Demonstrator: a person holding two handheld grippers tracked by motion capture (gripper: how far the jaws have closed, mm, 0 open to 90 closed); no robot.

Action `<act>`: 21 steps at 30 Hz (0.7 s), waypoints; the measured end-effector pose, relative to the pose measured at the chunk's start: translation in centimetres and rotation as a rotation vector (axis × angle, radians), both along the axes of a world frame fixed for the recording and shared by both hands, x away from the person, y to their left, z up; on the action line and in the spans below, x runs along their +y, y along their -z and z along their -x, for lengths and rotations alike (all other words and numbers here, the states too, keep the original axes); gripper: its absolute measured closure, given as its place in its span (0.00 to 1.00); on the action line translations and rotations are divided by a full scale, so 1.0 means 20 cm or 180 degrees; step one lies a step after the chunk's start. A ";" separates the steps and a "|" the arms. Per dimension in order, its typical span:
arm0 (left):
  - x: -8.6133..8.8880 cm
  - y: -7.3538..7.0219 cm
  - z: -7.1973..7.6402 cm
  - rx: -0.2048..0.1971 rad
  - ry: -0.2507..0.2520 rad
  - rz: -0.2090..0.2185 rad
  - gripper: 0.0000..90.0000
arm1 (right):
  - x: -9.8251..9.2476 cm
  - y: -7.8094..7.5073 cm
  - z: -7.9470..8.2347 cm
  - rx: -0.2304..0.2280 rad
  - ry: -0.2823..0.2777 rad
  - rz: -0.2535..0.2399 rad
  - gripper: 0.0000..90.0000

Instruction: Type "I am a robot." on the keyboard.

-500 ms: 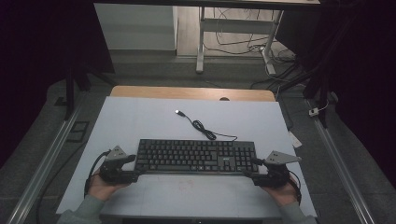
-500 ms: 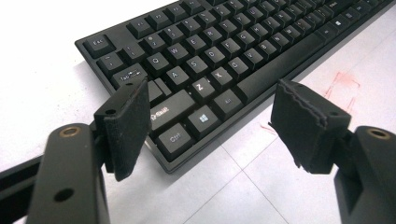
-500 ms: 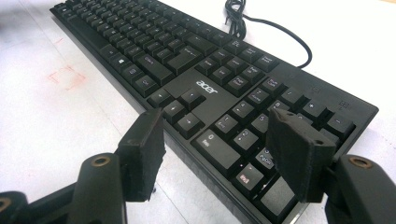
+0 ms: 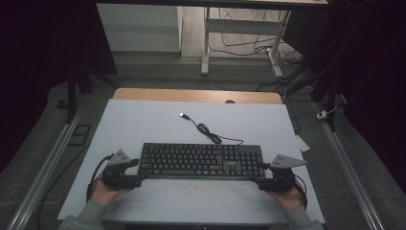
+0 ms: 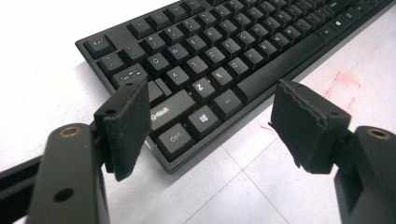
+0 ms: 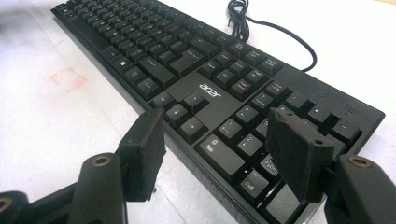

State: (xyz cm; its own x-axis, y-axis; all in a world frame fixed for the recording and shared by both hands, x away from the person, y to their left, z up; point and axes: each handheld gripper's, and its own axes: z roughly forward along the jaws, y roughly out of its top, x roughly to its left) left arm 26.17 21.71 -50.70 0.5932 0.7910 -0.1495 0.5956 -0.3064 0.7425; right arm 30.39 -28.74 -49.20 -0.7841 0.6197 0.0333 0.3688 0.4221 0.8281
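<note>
Your left gripper and right gripper sit at the near corners of the black keyboard, jaws wide and pressing on nothing, each pair straddling a corner edge. The keyboard lies square across the near half of the white worktop; bare sheet runs between it and the near edge, with faint red marks there. Beyond, its cable curls over open surface toward the worktop's wooden far edge. Grey floor and a desk frame lie past it.
</note>
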 end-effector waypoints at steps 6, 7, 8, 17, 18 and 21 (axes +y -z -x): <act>0.00 0.00 0.00 -0.0018 -0.0004 0.0005 0.32 | 0.01 0.00 0.00 -0.0008 0.0007 -0.0003 0.42; 0.00 -0.01 0.00 -0.0023 -0.0010 0.0003 0.32 | 0.02 0.00 0.00 -0.0001 -0.0002 -0.0017 0.42; 0.00 -0.01 0.00 -0.0028 -0.0015 0.0006 0.32 | 0.02 0.00 0.00 0.0017 -0.0004 -0.0013 0.42; -0.02 -0.01 -0.02 -0.0037 -0.0039 -0.0006 0.33 | 0.07 0.00 -0.03 0.0048 -0.0033 -0.0089 0.42; -0.02 -0.01 -0.02 -0.0045 -0.0034 -0.0011 0.33 | 0.08 0.00 -0.03 0.0053 -0.0048 -0.0111 0.42; -0.03 -0.01 -0.03 -0.0051 -0.0028 0.0001 0.34 | 0.08 0.00 -0.03 0.0054 -0.0047 -0.0080 0.42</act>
State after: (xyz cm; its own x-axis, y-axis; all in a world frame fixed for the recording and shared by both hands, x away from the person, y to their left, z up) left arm 26.82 21.09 -50.48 0.5887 0.7961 -0.1403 0.5863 -0.3010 0.7521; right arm 30.90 -27.07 -49.15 -0.7924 0.6068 0.0621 0.3766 0.4067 0.8323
